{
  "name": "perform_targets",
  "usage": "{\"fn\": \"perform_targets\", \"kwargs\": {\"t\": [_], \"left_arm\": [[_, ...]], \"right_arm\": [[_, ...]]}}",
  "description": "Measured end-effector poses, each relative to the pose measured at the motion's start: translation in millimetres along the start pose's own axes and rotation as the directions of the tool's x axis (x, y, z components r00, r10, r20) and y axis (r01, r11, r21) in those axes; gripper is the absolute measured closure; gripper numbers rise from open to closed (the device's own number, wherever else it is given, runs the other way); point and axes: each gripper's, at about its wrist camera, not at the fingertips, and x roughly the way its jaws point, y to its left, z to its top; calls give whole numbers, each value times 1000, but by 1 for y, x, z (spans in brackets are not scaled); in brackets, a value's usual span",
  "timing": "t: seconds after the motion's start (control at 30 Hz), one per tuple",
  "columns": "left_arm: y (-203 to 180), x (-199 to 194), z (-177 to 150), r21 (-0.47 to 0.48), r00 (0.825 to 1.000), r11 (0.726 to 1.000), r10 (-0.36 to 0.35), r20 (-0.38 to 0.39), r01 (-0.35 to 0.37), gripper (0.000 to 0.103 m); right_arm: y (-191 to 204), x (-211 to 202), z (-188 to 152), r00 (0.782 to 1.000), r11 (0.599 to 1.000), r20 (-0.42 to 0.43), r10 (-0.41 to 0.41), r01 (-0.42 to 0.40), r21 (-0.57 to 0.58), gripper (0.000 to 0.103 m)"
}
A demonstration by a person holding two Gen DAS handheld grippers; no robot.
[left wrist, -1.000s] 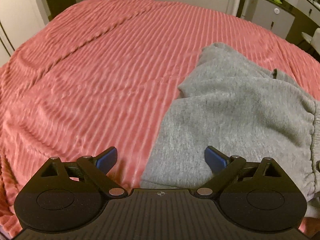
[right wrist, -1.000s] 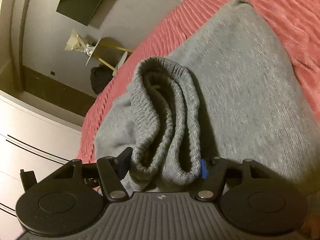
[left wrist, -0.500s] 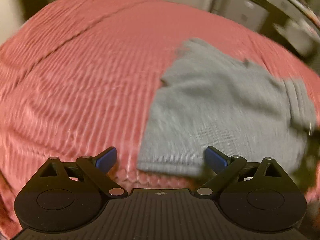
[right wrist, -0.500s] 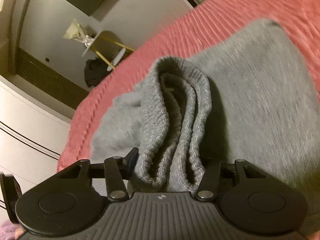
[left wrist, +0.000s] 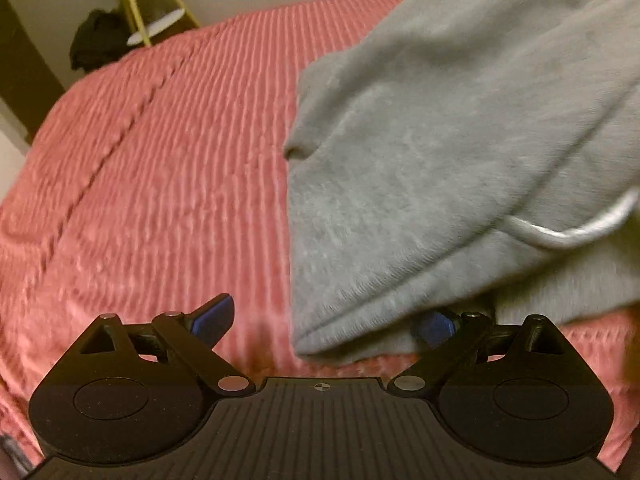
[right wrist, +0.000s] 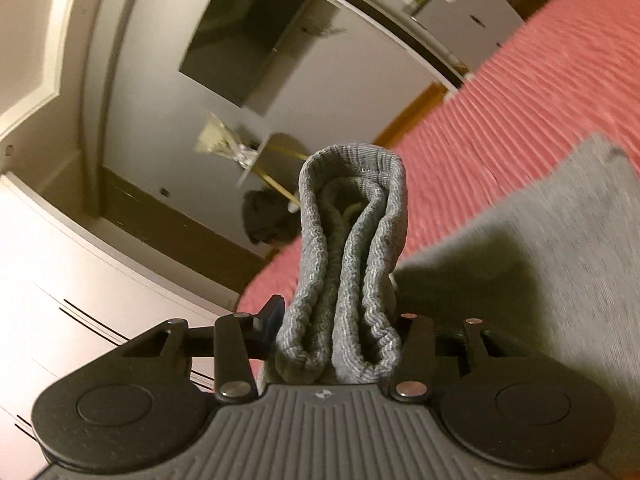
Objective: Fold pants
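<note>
Your right gripper (right wrist: 336,340) has just been closing and now clamps the bunched ribbed waistband (right wrist: 352,264) of the grey sweatpants (left wrist: 440,152), which stands upright at frame centre. Your left gripper (left wrist: 324,320) gapes wide, holding nothing; the pants' folded edge drapes over its right finger (left wrist: 434,326) at lower right, above the pink ribbed bedspread (left wrist: 160,168).
</note>
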Motion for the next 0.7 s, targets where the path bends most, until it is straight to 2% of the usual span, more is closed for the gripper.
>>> {"fn": "perform_targets", "kwargs": {"t": [0.07, 0.17, 0.23, 0.27, 0.37, 0.43, 0.5, 0.57, 0.6, 0.63, 0.7], "left_arm": [[-5, 3, 2, -5, 1000, 1000, -9, -8, 9, 5], [-7, 15, 6, -36, 996, 998, 43, -75, -45, 4], [10, 9, 5, -140, 998, 990, 30, -48, -36, 16], [18, 3, 4, -198, 1000, 980, 12, -12, -14, 17], [33, -11, -3, -298, 998, 954, -16, 59, 33, 20], [35, -16, -6, -315, 997, 947, -42, 64, 60, 23], [32, -13, -8, -278, 998, 959, -67, 2, 65, 20], [33, -12, -12, -241, 994, 969, -78, -78, 57, 20], [36, -16, -15, -233, 993, 970, -87, -82, 65, 20], [40, -22, -19, -238, 993, 968, -100, -69, 81, 19], [51, -35, -20, -270, 993, 957, -115, -21, 105, 13]], "right_arm": [[8, -6, 6, 1000, 1000, 22, 23, -23, -10, 59], [15, -18, 18, 996, 998, 59, 60, -59, -18, 60], [18, -28, 22, 994, 998, 87, 65, -63, -26, 60], [18, -33, 24, 993, 998, 100, 60, -57, -40, 60], [10, -48, 24, 992, 999, 122, 23, -17, -50, 60], [-1, -56, 21, 993, 999, 121, -13, 19, -49, 60], [-18, -64, 15, 992, 996, 105, -68, 75, -57, 60], [-36, -66, 9, 983, 980, 73, -170, 176, -92, 55], [-47, -67, 5, 962, 957, 52, -266, 270, -105, 45], [-54, -70, 1, 924, 916, 67, -377, 383, -122, 40], [-60, -77, -6, 838, 818, 126, -531, 546, -183, 38]]}}
